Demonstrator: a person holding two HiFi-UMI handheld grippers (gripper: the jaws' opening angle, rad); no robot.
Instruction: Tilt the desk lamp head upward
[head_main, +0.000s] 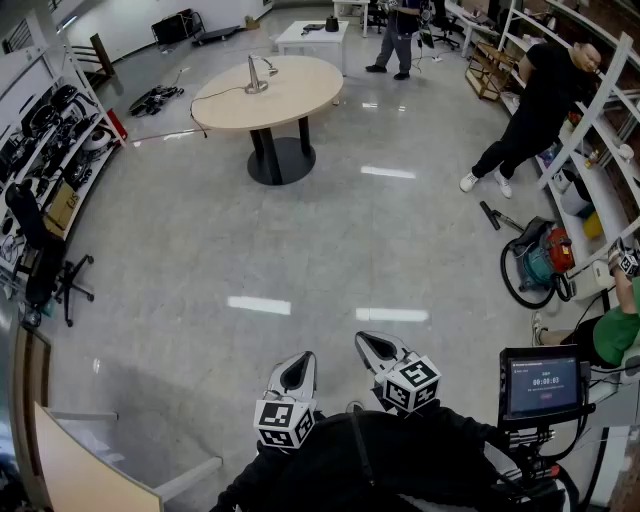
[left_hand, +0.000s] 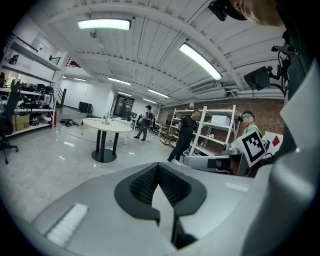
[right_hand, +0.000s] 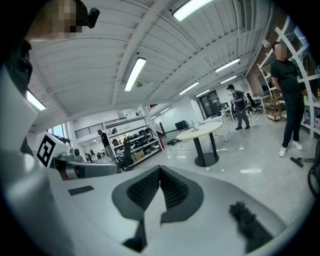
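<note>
Standing lamp (head_main: 253, 76): on table (head_main: 305, 92), well apart from grippers;
Left gripper (head_main: 300, 362): jaws together, empty;
Right gripper (head_main: 368, 343): jaws together, empty

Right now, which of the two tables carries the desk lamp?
The round beige table, the nearer one: the desk lamp stands on its left part. The white rectangular table behind it has no lamp.

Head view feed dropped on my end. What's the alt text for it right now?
Left tongs and right tongs are shut and empty, low in the foreground, far from the round table across the shiny floor, where the desk lamp stands. A person leans at shelving on the right.
</note>
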